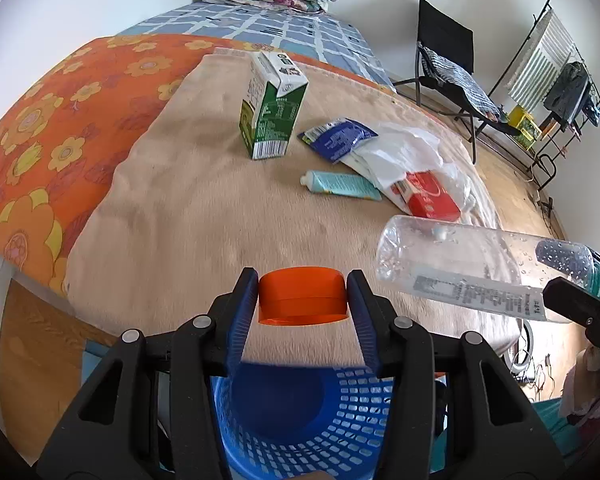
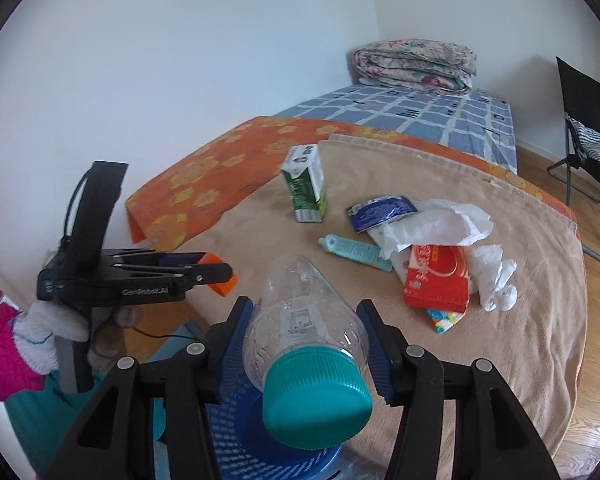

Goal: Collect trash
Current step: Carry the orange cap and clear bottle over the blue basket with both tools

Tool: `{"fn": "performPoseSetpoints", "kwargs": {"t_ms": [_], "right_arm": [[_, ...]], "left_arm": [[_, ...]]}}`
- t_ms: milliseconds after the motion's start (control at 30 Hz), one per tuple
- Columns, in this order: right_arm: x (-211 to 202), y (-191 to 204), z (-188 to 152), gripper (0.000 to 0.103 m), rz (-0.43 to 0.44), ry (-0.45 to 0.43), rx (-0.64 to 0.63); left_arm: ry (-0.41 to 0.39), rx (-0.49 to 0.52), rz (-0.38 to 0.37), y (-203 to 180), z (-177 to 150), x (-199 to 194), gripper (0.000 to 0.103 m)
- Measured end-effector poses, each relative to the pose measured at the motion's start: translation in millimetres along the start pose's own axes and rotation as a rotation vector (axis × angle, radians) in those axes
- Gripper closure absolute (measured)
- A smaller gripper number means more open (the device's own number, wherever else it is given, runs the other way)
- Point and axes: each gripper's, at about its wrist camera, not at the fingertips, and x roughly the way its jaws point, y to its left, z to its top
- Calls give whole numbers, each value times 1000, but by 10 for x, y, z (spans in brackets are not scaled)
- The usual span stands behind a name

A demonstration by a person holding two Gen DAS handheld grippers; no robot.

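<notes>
2 grippers hold trash above the blue basket (image 1: 300,420). Left wrist view: the left gripper (image 1: 302,298) pinches an orange cap (image 1: 302,296) over the basket's rim, at the beige blanket's (image 1: 188,216) near edge. Right wrist view: the right gripper (image 2: 306,334) clamps a clear bottle (image 2: 300,312), teal lid (image 2: 316,398) over the basket.

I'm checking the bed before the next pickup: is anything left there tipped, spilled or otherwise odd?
Nothing looks spilled. The green carton stands upright on the beige blanket. The teal tube lies on its side, and the red pack sits half under crumpled white wrapping, a loose heap rather than damage.
</notes>
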Motion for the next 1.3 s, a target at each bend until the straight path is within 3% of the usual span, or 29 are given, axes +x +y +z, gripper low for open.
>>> {"fn": "performPoseSetpoints", "kwargs": {"t_ms": [667, 1300], "right_arm": [[-227, 355, -553, 47, 88, 72, -73], [272, 572, -1037, 47, 75, 283, -138]], "left_arm": [[33, 18, 36, 5, -664, -131, 56], [152, 18, 55, -5, -1093, 187, 56]]}}
